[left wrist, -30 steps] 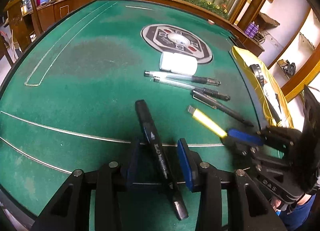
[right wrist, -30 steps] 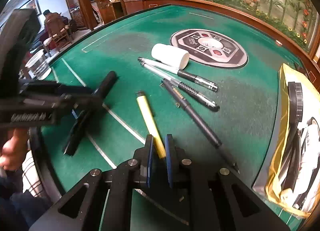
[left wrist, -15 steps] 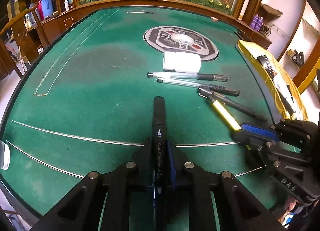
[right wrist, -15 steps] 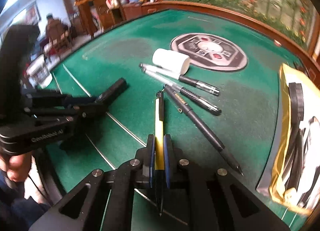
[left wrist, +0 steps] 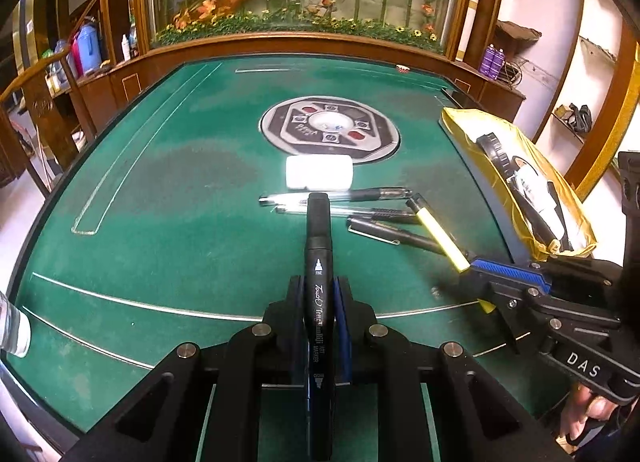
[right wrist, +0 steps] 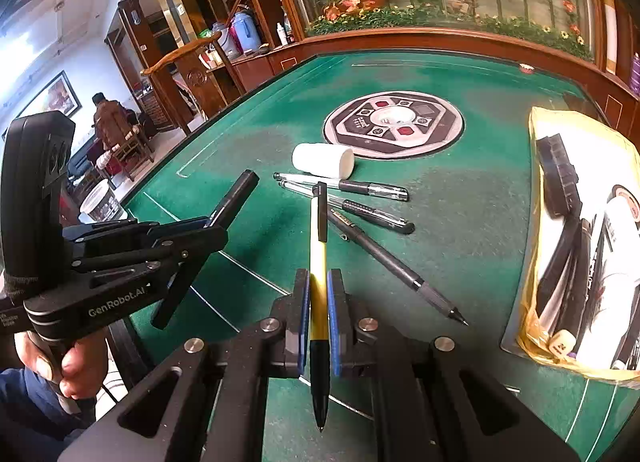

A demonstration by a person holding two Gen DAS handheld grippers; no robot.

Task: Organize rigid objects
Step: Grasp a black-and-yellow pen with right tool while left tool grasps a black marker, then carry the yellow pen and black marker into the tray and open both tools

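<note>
My left gripper point(left wrist: 319, 298) is shut on a thick black marker point(left wrist: 319, 246), which points forward above the green felt table point(left wrist: 160, 213). My right gripper point(right wrist: 319, 302) is shut on a yellow pen point(right wrist: 318, 262) with a black cap, tip toward the camera. Each view shows the other gripper: the right gripper point(left wrist: 476, 268) with the yellow pen point(left wrist: 438, 234), the left gripper point(right wrist: 208, 227) with the black marker point(right wrist: 236, 197). Three black and clear pens point(right wrist: 372, 213) lie on the felt beside a white cylinder point(right wrist: 323, 160) lying on its side.
A yellow bag point(right wrist: 576, 238) holding a black brush and other items lies at the table's right edge. A round grey panel point(right wrist: 394, 123) sits in the table's middle. A raised wooden rim point(left wrist: 300, 41) runs along the far side. A person's hand point(right wrist: 68, 366) grips the left handle.
The left gripper closed on the black marker and lifted it off the felt. The right gripper raised the yellow pen, swinging it to point straight ahead. Both hands rose.
</note>
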